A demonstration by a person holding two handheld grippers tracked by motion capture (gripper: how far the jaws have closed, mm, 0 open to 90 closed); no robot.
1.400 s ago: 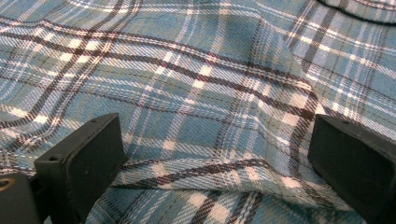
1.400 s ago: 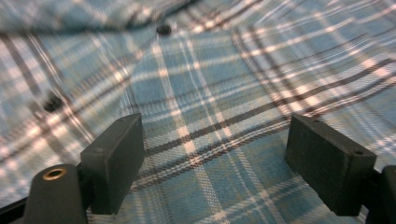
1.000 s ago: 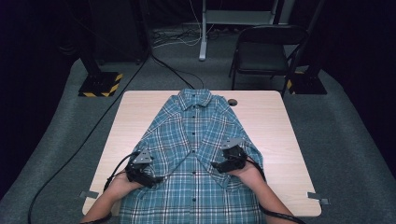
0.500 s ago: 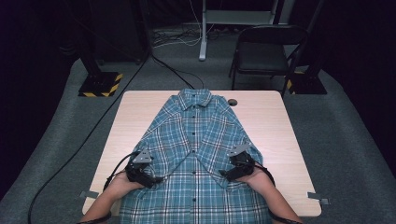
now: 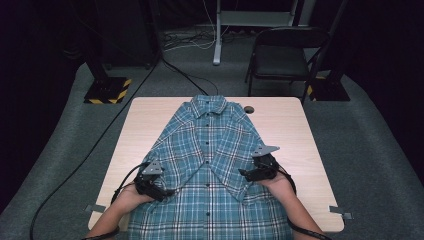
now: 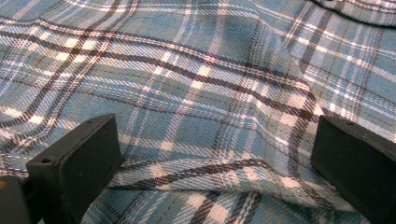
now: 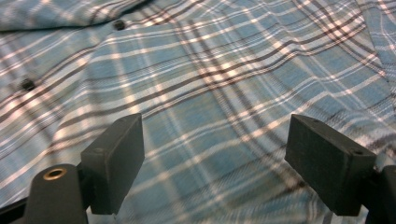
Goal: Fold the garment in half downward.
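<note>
A blue plaid shirt [image 5: 210, 145] lies buttoned and face up on the wooden table [image 5: 290, 130], collar at the far side and both sleeves folded in across the chest. My left gripper [image 5: 167, 192] rests on the shirt's lower left, jaws wide apart over a folded edge of the cloth [image 6: 215, 163]. My right gripper [image 5: 244, 175] sits over the folded right sleeve, pointing inward. Its jaws stand open just above the plaid [image 7: 217, 133], and two dark buttons [image 7: 120, 24] show beyond them. Neither gripper pinches any fabric.
A small dark round object [image 5: 248, 109] lies on the table beside the collar. Bare wood flanks the shirt on both sides. A black folding chair [image 5: 285, 55] and a striped stand base [image 5: 107, 90] stand on the floor beyond, with cables trailing.
My right gripper has shifted a little to the right, toward the shirt's outer edge, jaws still open. The left gripper and the shirt have stayed put.
</note>
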